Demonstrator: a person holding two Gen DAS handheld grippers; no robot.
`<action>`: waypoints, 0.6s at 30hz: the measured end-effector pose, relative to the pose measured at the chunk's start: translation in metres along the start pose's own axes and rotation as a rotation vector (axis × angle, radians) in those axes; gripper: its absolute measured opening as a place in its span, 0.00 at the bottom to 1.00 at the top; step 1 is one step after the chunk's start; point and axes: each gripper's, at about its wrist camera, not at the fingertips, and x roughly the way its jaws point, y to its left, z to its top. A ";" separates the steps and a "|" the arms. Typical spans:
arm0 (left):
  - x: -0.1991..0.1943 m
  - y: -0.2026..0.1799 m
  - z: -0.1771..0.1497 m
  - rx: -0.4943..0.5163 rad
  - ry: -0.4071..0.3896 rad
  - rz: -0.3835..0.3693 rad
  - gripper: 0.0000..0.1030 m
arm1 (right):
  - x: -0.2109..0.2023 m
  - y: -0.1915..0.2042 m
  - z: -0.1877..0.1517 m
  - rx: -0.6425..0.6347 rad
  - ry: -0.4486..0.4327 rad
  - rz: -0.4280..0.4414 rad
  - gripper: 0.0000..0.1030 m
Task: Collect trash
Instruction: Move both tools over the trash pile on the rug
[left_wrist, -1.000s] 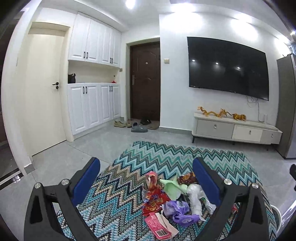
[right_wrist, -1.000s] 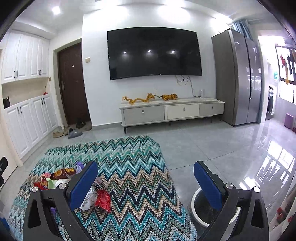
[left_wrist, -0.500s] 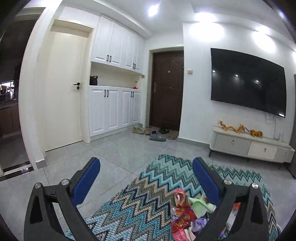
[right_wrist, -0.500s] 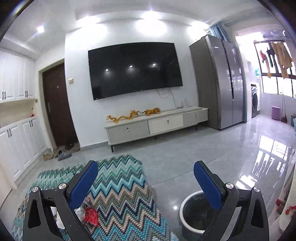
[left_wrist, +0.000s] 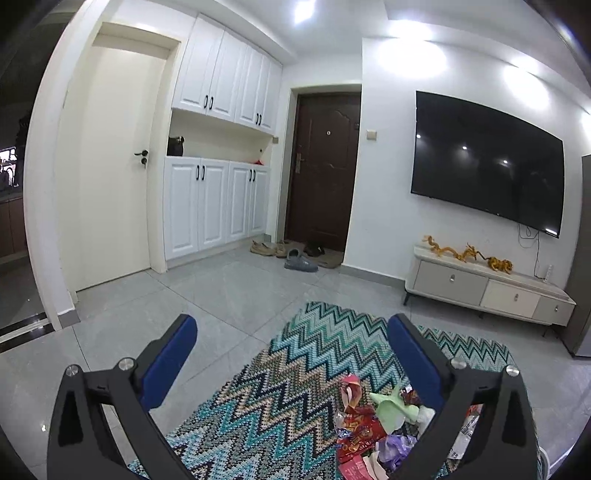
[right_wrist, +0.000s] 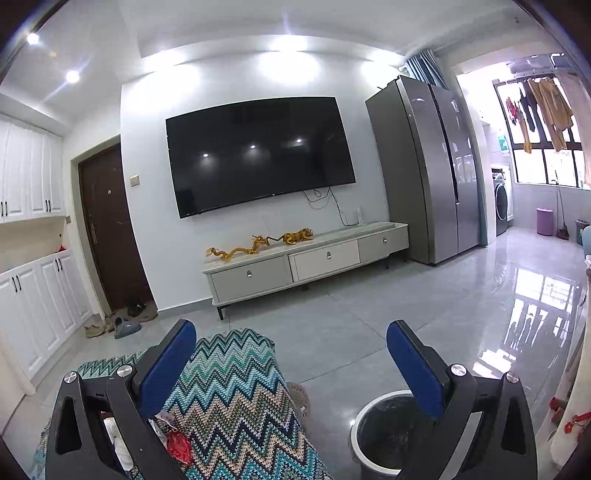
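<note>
A pile of trash (left_wrist: 373, 428), red wrappers, a green scrap and purple and white pieces, lies on a zigzag rug (left_wrist: 295, 376) at the lower right of the left wrist view. My left gripper (left_wrist: 291, 350) is open and empty, held above the rug to the left of the pile. In the right wrist view a red wrapper (right_wrist: 179, 445) and white scraps show behind my left finger. My right gripper (right_wrist: 291, 354) is open and empty. A white bin (right_wrist: 384, 435) with a dark inside stands on the floor under my right finger.
A TV cabinet (right_wrist: 306, 258) with gold figurines stands below a wall TV (right_wrist: 258, 155). A steel fridge (right_wrist: 428, 170) is to its right. Shoes (left_wrist: 295, 254) lie by the brown door (left_wrist: 325, 173). White cupboards (left_wrist: 214, 206) line the left wall.
Both views have tilted upward and back: the trash pile has slid to the lower right of the left view, and the bin has come further into the right view.
</note>
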 end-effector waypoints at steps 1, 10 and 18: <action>0.003 -0.001 -0.001 -0.002 0.004 -0.004 1.00 | 0.001 0.000 0.001 0.000 -0.001 -0.001 1.00; 0.014 -0.017 0.004 -0.020 0.009 -0.025 1.00 | 0.008 0.003 0.006 -0.025 -0.026 -0.019 1.00; 0.046 -0.054 -0.004 0.030 0.088 -0.134 1.00 | 0.036 0.010 0.002 -0.035 0.030 -0.002 1.00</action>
